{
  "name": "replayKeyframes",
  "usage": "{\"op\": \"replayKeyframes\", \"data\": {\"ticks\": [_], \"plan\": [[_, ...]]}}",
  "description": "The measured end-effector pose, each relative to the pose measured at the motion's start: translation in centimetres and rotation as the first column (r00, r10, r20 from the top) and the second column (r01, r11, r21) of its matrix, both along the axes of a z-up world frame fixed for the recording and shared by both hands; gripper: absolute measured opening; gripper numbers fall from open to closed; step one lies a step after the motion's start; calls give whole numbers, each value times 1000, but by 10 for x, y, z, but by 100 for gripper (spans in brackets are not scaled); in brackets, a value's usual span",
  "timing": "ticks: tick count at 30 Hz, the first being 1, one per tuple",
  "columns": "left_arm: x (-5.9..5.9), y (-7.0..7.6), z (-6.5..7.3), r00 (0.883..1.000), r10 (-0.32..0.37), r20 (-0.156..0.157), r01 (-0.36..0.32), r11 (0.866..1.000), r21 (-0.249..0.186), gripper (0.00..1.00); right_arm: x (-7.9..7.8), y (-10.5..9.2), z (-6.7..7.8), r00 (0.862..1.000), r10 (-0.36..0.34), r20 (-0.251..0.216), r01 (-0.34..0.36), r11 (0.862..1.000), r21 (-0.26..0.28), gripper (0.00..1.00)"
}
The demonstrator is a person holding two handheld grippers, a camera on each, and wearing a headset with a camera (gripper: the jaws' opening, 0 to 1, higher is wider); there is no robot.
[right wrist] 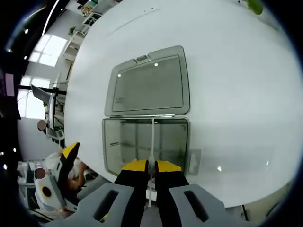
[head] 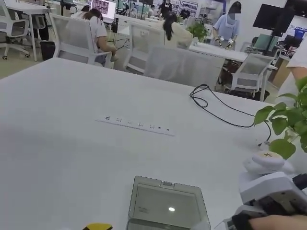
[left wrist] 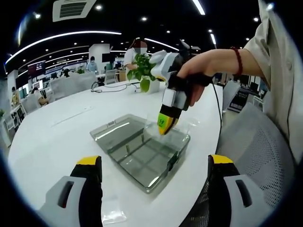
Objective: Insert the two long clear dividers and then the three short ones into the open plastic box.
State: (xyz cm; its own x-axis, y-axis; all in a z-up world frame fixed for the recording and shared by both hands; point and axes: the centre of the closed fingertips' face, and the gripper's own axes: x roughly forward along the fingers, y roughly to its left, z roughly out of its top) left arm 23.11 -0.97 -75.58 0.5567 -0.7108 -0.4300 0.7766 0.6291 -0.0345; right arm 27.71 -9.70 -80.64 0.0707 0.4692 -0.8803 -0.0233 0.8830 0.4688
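The open clear plastic box (right wrist: 108, 151) lies near the table's front edge, its lid (right wrist: 149, 85) flat behind it. My right gripper (right wrist: 152, 166) is shut on a long clear divider (right wrist: 152, 139) that stands edge-on along the middle of the box base. In the left gripper view the right gripper (left wrist: 164, 126) hangs tip-down over the box (left wrist: 142, 156), held by a hand. My left gripper (left wrist: 154, 163) is open and bare, in front of the box. The head view has the lid (head: 168, 206) at the bottom and the right gripper (head: 268, 201) beside it.
A small clear piece (right wrist: 194, 161) lies on the table beside the box, and another clear piece (left wrist: 112, 213) lies close to my left gripper. A potted plant (head: 288, 124), a black cable (head: 216, 105) and a power strip (head: 136, 125) are farther back. Chairs and people fill the room behind.
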Motion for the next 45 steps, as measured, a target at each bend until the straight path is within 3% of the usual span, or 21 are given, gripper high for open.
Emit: {"op": "replayKeyframes", "data": {"ticks": [45], "plan": [[0,1,0,1000,2,-10,-1,1000,5,93,-1,2,-7,999,29,-19,-30,999,-14,6]]}}
